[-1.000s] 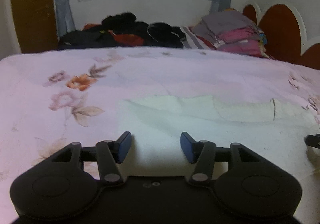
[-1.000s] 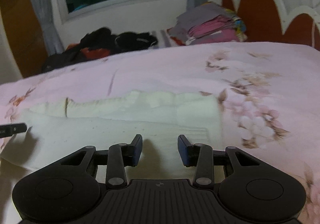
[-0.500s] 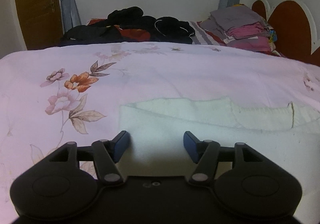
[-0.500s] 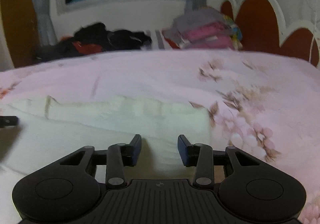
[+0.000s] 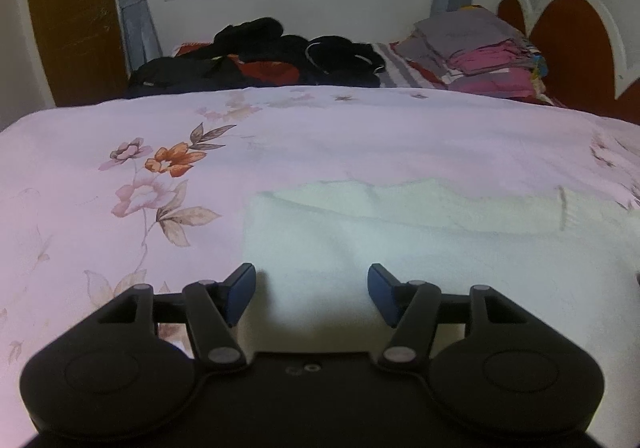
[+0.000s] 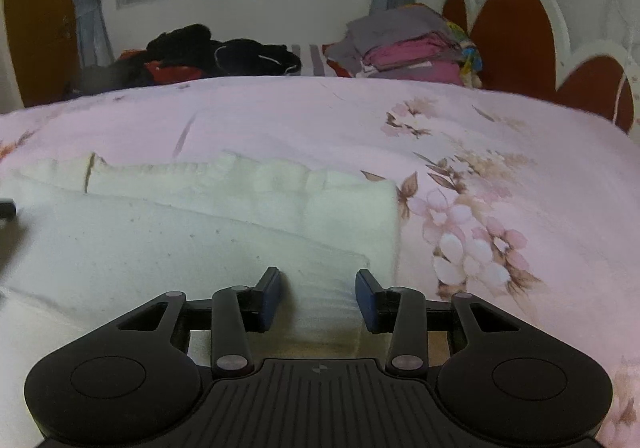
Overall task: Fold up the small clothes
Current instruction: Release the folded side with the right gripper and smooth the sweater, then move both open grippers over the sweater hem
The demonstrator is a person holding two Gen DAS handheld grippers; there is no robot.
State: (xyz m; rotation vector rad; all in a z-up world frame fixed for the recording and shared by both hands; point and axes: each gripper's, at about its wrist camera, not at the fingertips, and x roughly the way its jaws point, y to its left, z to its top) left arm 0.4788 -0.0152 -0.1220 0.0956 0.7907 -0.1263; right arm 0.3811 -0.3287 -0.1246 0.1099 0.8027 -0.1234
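A white knitted garment (image 5: pixel 400 240) lies flat on the pink floral bedspread (image 5: pixel 120 187), its far edge folded over into a thick band. My left gripper (image 5: pixel 311 276) hovers over the garment's near left corner. It is open, with cloth below the gap and neither pad pressing on it. My right gripper (image 6: pixel 318 280) is over the ribbed near right edge of the same garment (image 6: pixel 180 240). It too is open, more narrowly, with the hem showing between its blue pads. A tip of the left gripper (image 6: pixel 6 207) shows at the far left of the right wrist view.
A heap of dark clothes (image 5: pixel 280 55) and a folded stack of grey and pink clothes (image 5: pixel 480 59) sit at the far side of the bed. A red and white headboard (image 6: pixel 516 35) stands to the right. A window and a brown door are behind.
The left gripper's jaws have spread a little wider. Both views have shifted slightly, and the left one now looks higher up the bed. The garment lies as before.
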